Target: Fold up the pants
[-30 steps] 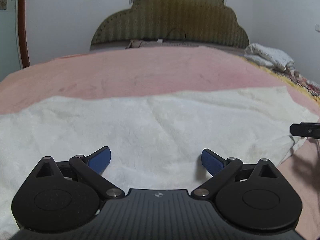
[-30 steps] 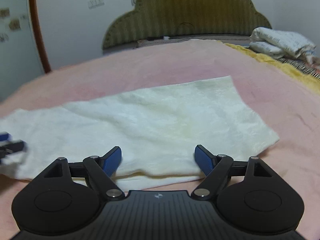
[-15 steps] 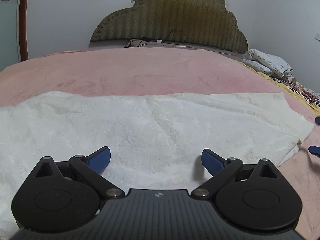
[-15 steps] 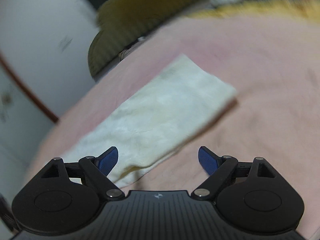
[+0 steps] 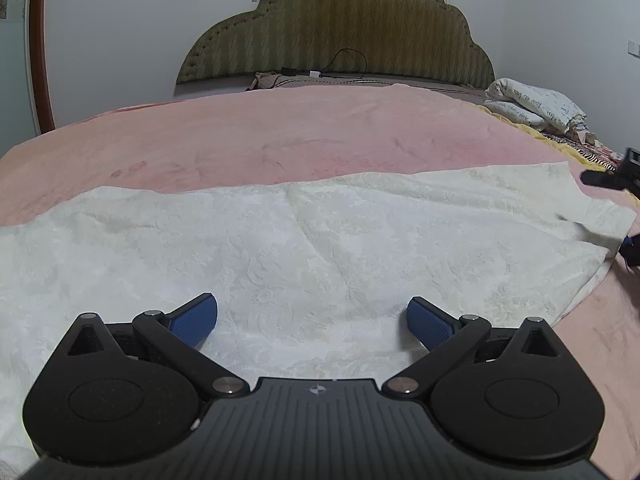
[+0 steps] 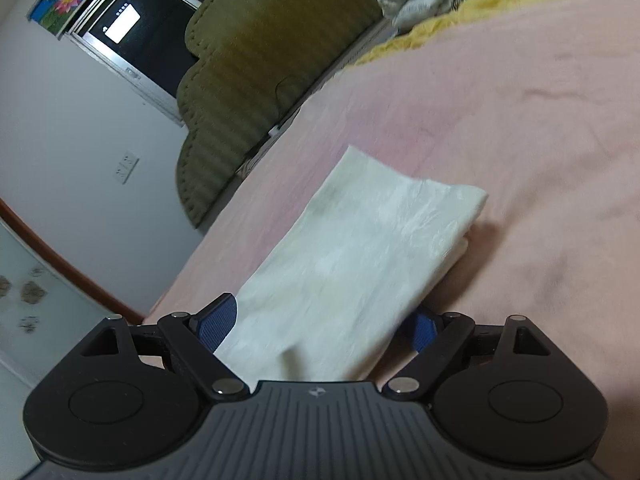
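Right gripper tilted — straddling pants

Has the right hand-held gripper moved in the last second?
Yes. The right hand-held gripper has rolled sideways: the headboard, level before, now slants, and the pants lie between its fingers.

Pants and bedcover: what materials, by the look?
Pants: cream woven cloth, probably a light jacquard; faint embossed pattern and soft creases show. Bedcover: pink plush, likely fleece; matte surface with brushed nap marks. Neither fibre can be confirmed.
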Demonstrator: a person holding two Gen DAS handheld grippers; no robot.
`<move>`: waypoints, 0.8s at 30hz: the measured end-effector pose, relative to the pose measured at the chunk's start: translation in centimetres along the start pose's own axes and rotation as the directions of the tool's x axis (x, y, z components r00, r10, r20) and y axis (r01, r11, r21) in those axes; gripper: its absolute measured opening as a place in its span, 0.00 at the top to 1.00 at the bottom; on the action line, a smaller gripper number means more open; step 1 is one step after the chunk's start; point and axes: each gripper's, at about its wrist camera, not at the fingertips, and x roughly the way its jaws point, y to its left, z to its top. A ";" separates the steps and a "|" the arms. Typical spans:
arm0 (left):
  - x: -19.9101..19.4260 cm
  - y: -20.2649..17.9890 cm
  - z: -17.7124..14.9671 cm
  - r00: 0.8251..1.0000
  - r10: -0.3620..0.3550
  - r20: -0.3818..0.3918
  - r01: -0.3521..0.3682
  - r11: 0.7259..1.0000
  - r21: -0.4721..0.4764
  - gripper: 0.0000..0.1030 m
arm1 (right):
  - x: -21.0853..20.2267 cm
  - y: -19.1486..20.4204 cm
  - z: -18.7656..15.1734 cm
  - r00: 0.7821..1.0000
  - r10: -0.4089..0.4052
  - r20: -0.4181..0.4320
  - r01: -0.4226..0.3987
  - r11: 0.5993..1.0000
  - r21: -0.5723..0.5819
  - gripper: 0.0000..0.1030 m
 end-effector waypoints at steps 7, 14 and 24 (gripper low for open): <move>0.1 0.3 0.0 1.000 -0.008 -0.002 0.008 1.000 -0.009 0.01 | 2.7 -0.6 1.6 0.994 -0.101 0.039 0.101 0.995 0.008 0.66; -0.9 3.8 0.7 0.986 -0.143 0.083 0.159 0.956 -0.245 0.02 | 2.2 2.2 1.6 0.993 -0.102 0.062 0.110 0.982 -0.152 0.82; 3.7 9.1 1.3 0.722 -0.646 0.249 0.564 0.341 -0.752 0.01 | 0.3 17.4 -10.8 0.999 0.037 0.031 0.007 0.527 -0.850 0.82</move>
